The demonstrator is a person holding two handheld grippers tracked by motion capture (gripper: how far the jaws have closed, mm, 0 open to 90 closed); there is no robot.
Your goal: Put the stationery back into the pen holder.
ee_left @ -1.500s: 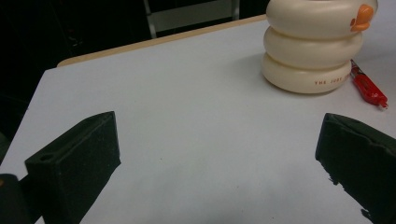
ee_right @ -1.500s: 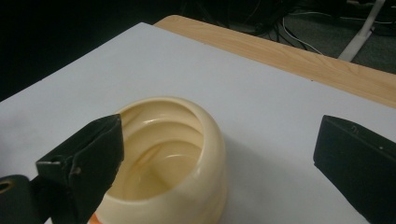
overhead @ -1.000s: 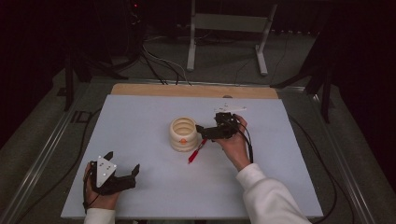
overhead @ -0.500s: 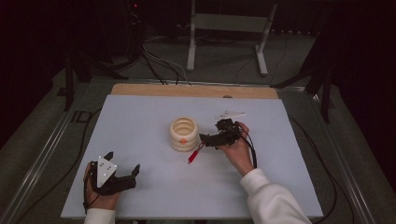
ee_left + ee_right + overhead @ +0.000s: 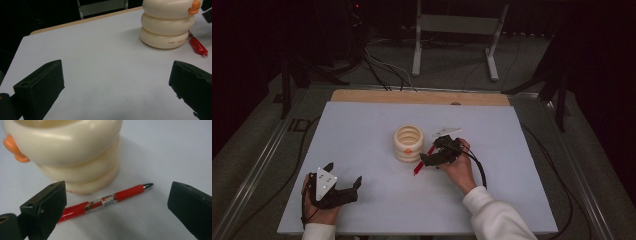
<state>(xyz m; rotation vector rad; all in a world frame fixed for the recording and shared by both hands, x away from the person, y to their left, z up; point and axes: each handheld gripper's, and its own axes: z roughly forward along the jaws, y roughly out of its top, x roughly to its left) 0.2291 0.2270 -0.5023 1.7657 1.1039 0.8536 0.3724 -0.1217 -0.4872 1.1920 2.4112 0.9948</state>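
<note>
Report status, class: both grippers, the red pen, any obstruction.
Right gripper open, jaws straddling red pen. Left gripper open, idle. Pen flat on table; cream ringed holder close beside it.

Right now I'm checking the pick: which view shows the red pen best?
The right gripper view: the red pen lies whole and close beside the cream holder. The high view shows it small; the left gripper view catches one end.

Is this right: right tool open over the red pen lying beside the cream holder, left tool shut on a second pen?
Not quite. The left tool holds nothing: the left gripper view shows its jaws open over bare table. The rest stands: the right tool is open over the red pen beside the cream holder.
</note>
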